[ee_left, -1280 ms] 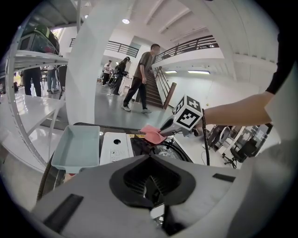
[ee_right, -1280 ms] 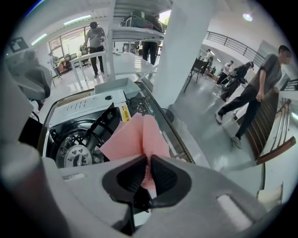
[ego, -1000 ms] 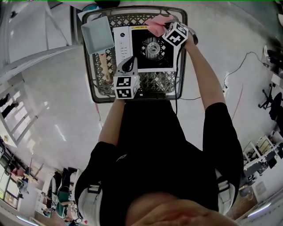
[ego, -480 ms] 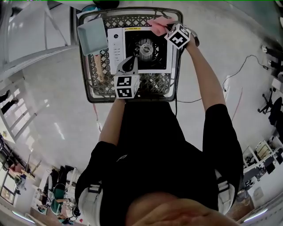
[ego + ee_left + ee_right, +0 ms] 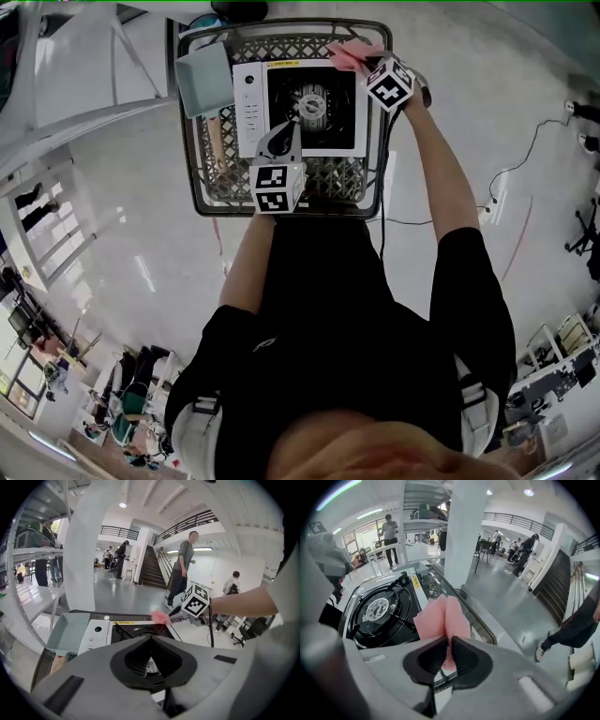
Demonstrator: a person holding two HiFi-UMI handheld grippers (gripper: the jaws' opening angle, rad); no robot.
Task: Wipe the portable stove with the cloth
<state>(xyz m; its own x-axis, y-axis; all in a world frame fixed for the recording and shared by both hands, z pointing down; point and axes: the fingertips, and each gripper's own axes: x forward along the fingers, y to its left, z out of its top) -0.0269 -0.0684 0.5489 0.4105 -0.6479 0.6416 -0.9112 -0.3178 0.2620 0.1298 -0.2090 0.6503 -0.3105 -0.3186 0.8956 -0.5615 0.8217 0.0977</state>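
Right gripper: your right gripper (image 5: 449, 651) has its jaws clamped on the pink cloth (image 5: 440, 616), which sticks out forward in two folded lobes.
Cloth position: it hangs over the far right corner of the portable stove (image 5: 300, 105), close to the far right corner of the black lattice crate (image 5: 211, 178). If the cloth touches the stove top, I cannot tell.
Left gripper: your left gripper (image 5: 150, 641) has its jaws together with nothing between them. It is above the near edge of the stove and its tip points at the burner (image 5: 315, 103).
Stove position: it lies flat on the crate and fills most of the width, nearer to the far edge than to the near edge.
Stove axis: the long axis runs from left to right across the crate. The white knob panel (image 5: 249, 103) is at the left end, the burner right of it.
Beside the stove: a teal tray (image 5: 204, 78) sits at the far left corner of the crate, just beside the knob panel.
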